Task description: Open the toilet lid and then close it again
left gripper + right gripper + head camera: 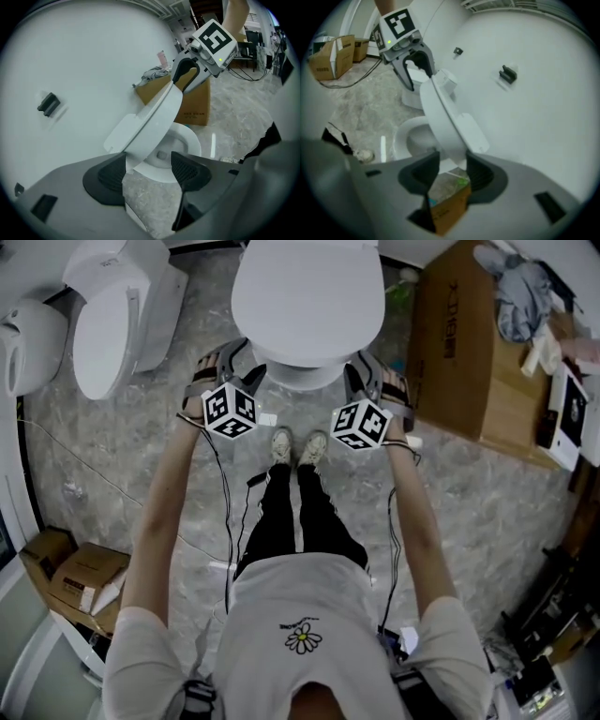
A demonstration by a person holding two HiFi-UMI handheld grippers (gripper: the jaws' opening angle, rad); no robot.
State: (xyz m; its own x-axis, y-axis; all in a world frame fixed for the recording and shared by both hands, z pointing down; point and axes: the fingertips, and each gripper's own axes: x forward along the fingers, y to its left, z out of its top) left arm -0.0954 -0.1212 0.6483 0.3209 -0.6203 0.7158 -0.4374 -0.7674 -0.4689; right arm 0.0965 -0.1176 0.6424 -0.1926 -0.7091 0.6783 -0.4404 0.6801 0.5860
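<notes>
Left gripper [148,171] stands wide open, with the front edge of the toilet lid [307,296] loose between its pads. The lid hangs low over the bowl [185,140], not quite down. Right gripper [452,169] looks clamped on that edge. Closing leg, I'd say: only set-down and release remain.

Grey marbled floor [487,502] with toilet [307,306], second toilet [117,324] beside it, large cardboard box [459,352]
</notes>
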